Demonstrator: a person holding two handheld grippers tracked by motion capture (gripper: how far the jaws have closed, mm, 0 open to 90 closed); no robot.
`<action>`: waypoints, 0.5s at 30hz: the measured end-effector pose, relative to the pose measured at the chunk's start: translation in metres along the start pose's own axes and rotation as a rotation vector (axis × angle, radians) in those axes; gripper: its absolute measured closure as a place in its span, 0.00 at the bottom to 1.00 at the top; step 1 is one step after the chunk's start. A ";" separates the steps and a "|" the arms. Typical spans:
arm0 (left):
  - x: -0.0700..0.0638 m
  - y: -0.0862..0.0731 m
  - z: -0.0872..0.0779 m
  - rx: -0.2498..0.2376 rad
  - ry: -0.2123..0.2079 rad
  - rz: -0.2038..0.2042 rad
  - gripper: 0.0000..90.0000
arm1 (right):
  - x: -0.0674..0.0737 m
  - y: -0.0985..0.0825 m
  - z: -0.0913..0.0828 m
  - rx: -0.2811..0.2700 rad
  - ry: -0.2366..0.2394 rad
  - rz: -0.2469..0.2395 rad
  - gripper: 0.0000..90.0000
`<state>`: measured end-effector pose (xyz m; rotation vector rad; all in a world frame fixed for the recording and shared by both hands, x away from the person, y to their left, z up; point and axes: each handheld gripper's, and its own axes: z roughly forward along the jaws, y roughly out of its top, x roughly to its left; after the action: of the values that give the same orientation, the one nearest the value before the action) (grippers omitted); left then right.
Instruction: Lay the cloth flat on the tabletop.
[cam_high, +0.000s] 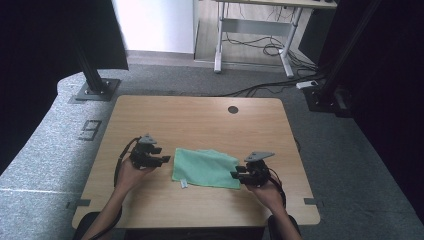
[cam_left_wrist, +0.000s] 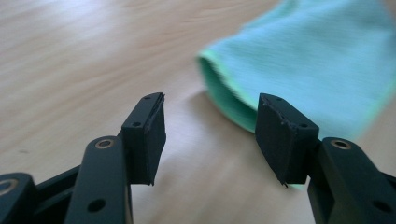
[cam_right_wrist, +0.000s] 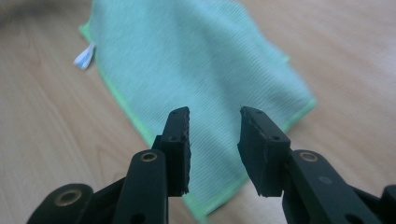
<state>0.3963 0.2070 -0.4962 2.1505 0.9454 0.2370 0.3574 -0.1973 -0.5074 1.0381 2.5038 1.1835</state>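
A green cloth (cam_high: 205, 167) lies folded flat on the wooden table (cam_high: 200, 120), with a small white tag (cam_high: 184, 184) at its near left corner. My left gripper (cam_high: 165, 160) hovers just left of the cloth, open. In the left gripper view its jaws (cam_left_wrist: 210, 135) frame bare wood, and the cloth's folded edge (cam_left_wrist: 224, 100) lies just beyond them. My right gripper (cam_high: 235, 175) sits at the cloth's near right corner. In the right gripper view it (cam_right_wrist: 215, 144) stands open above the cloth (cam_right_wrist: 196, 70), nothing pinched; the tag (cam_right_wrist: 84, 58) shows at the far left.
A dark round cable hole (cam_high: 233, 109) sits near the table's far edge. Beyond the table there is grey carpet, a desk frame (cam_high: 220, 45) and loose cables (cam_high: 265, 47). Black posts (cam_high: 92, 75) stand at the far left and right.
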 end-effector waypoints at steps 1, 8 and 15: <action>-0.005 -0.003 -0.001 -0.001 -0.016 0.012 0.47 | 0.003 -0.003 0.001 0.011 0.003 -0.008 0.69; -0.029 -0.025 0.013 0.040 -0.097 0.044 0.47 | 0.009 -0.021 0.004 0.049 0.011 -0.024 0.69; -0.035 -0.034 0.029 0.100 -0.078 0.079 0.54 | 0.014 -0.030 0.013 0.113 -0.023 -0.084 0.72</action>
<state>0.3653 0.1805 -0.5355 2.2744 0.8447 0.1455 0.3370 -0.1934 -0.5367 0.9561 2.5943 1.0119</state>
